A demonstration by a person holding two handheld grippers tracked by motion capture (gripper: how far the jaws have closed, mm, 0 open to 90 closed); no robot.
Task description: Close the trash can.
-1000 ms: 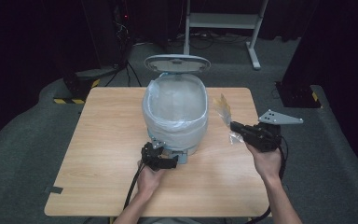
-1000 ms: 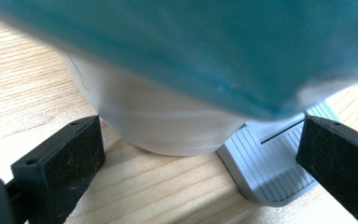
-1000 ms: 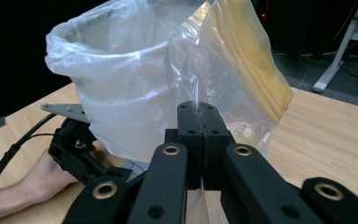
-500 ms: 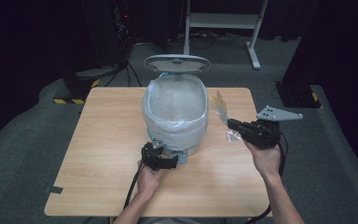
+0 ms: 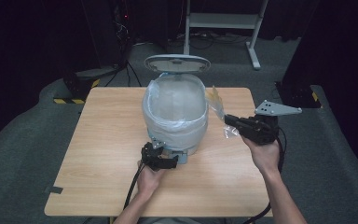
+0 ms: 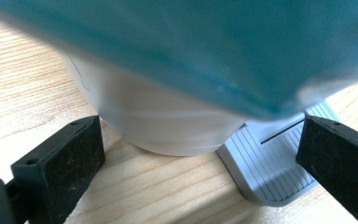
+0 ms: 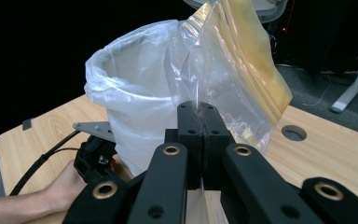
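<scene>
A pale pedal bin (image 5: 175, 116) with a clear liner (image 7: 126, 93) stands mid-table, its lid (image 5: 177, 63) raised. My left gripper (image 5: 170, 157) sits at the bin's front base, open; in the left gripper view (image 6: 200, 154) its jaws stand wide on either side of the white base (image 6: 168, 126) and the grey ribbed pedal (image 6: 270, 168). My right gripper (image 5: 227, 120) hovers to the right of the bin, shut on the lower edge of a clear plastic bag (image 5: 216, 105) with a yellowish strip. The bag (image 7: 233, 70) stands up from the closed jaws (image 7: 200, 123), beside the bin's rim.
The wooden table (image 5: 102, 140) has bare surface on the left and along the front. A cable hole (image 7: 294, 133) lies in the tabletop past the bag. A white desk frame (image 5: 223, 21) and dark equipment stand on the floor behind.
My right gripper with the bag has risen a little and edged toward the bin's rim. The left gripper has stayed at the pedal.
</scene>
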